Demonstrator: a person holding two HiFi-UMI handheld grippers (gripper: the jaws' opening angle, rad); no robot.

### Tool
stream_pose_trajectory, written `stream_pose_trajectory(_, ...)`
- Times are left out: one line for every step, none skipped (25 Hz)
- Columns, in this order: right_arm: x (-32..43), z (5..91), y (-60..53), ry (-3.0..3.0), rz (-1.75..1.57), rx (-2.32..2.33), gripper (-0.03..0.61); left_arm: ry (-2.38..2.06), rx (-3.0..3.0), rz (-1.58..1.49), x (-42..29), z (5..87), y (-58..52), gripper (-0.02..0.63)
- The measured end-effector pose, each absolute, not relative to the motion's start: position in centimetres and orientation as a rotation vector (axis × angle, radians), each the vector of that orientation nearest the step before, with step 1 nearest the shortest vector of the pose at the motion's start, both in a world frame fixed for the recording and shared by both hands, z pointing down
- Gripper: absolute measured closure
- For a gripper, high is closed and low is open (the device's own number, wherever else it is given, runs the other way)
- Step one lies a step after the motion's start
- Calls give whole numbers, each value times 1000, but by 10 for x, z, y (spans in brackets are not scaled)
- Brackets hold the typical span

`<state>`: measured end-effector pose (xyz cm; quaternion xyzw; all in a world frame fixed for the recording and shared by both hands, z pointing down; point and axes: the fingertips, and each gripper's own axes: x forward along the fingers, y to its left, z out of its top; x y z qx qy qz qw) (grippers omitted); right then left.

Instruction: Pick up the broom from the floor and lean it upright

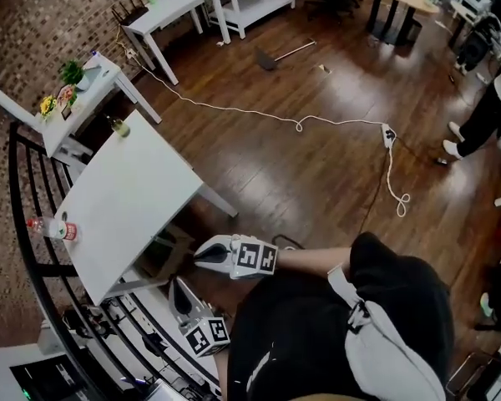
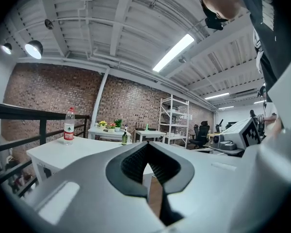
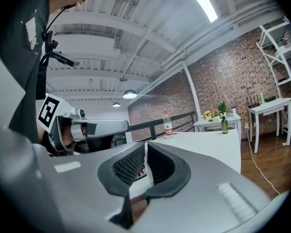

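Note:
The broom (image 1: 282, 55) lies flat on the wooden floor far across the room, its dark head toward the left and its pale handle pointing right. Both grippers are held close to the person's body, far from it. My left gripper (image 1: 181, 297) sits low at the left near the railing, and my right gripper (image 1: 207, 254) is just above it beside the white table's corner. In the left gripper view the left gripper (image 2: 148, 147) has its pads meeting, nothing between them. The right gripper (image 3: 145, 147) is shut and empty in its own view. The broom shows in neither gripper view.
A white table (image 1: 125, 199) with a water bottle (image 1: 54, 228) and a green bottle (image 1: 119, 126) stands just ahead. A black railing (image 1: 21, 224) curves at the left. A white cable (image 1: 301, 122) and power strip (image 1: 388, 134) cross the floor before the broom. A person (image 1: 484, 115) stands at right.

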<state>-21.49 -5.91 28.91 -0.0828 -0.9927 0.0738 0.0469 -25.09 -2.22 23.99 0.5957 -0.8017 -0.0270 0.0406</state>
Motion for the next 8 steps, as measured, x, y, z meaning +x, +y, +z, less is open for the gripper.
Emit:
stream_pose_trajectory(-215,289,-60,-3029,217,-251,570,-2451,1828,-85,-250,241,-24,595)
stream_pose_trajectory(-214,290,-60,-3027,209,-250,571,-2446,1829,-88,-250,242,-25,595)
stream_pose_trajectory(-214,291,-61,-3025,203,-249,570,-2442,1828,-95,-249,244,-26,595)
stream_pose_trajectory(-213,291,-61,-3022,198,-249,571,-2439,1824,-104,-249,245,-27,595)
stream_pose_trajectory(-212,292,-62,-3017,194,-251,571,-2438,1818,-112,-249,245,-27,595)
stream_pose_trajectory(-210,293,-64,-3012,188,-255,570,-2439,1811,-120,-248,245,-28,595)
stream_pose_trajectory(-209,293,-65,-3007,182,-259,571,-2441,1804,-126,-247,245,-29,595)
stream_pose_trajectory(-207,293,-66,-3002,176,-264,571,-2444,1797,-132,-246,245,-30,595)
